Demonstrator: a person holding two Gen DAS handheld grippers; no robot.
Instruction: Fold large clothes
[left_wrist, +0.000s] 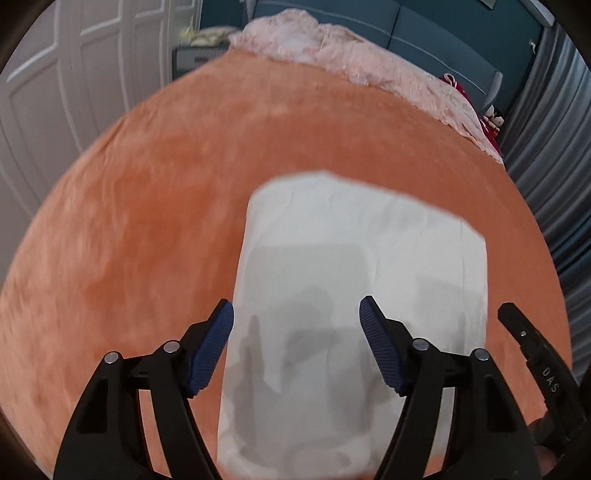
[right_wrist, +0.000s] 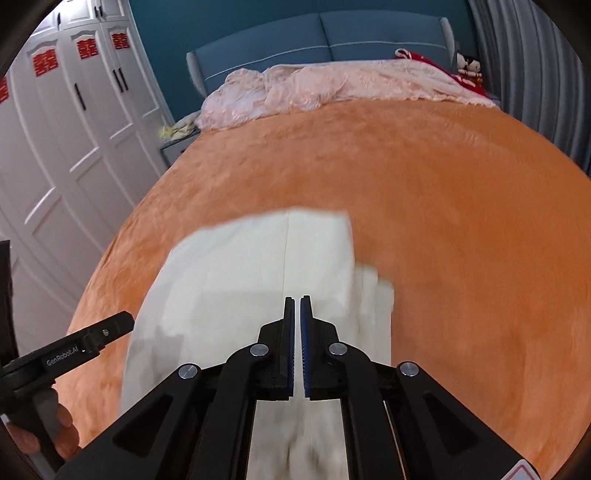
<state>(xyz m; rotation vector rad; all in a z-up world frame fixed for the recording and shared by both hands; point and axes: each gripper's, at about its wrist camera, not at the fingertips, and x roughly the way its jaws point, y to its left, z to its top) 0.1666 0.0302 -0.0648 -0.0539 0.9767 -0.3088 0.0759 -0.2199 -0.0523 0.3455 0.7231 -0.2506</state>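
Observation:
A white garment (left_wrist: 351, 236) (right_wrist: 240, 266) lies folded into a long flat panel on the orange blanket (left_wrist: 166, 166) (right_wrist: 443, 184) of a bed. My left gripper (left_wrist: 295, 304) hovers above its near part, open, with nothing between the blue pads (left_wrist: 216, 347). My right gripper (right_wrist: 297, 299) is shut above the garment's middle seam, and no cloth shows between its pads. A narrower folded layer sticks out at the garment's right edge (right_wrist: 376, 291). Each gripper's side shows in the other's view, the right one (left_wrist: 532, 343) and the left one (right_wrist: 92, 339), the latter held by a hand (right_wrist: 59, 424).
A crumpled pink quilt (right_wrist: 332, 85) (left_wrist: 332, 48) lies along the head of the bed under a blue headboard (right_wrist: 325, 37). White wardrobe doors (right_wrist: 55, 147) stand on the left and a grey curtain (left_wrist: 554, 147) on the right. Red items (right_wrist: 469, 79) sit at the far right corner.

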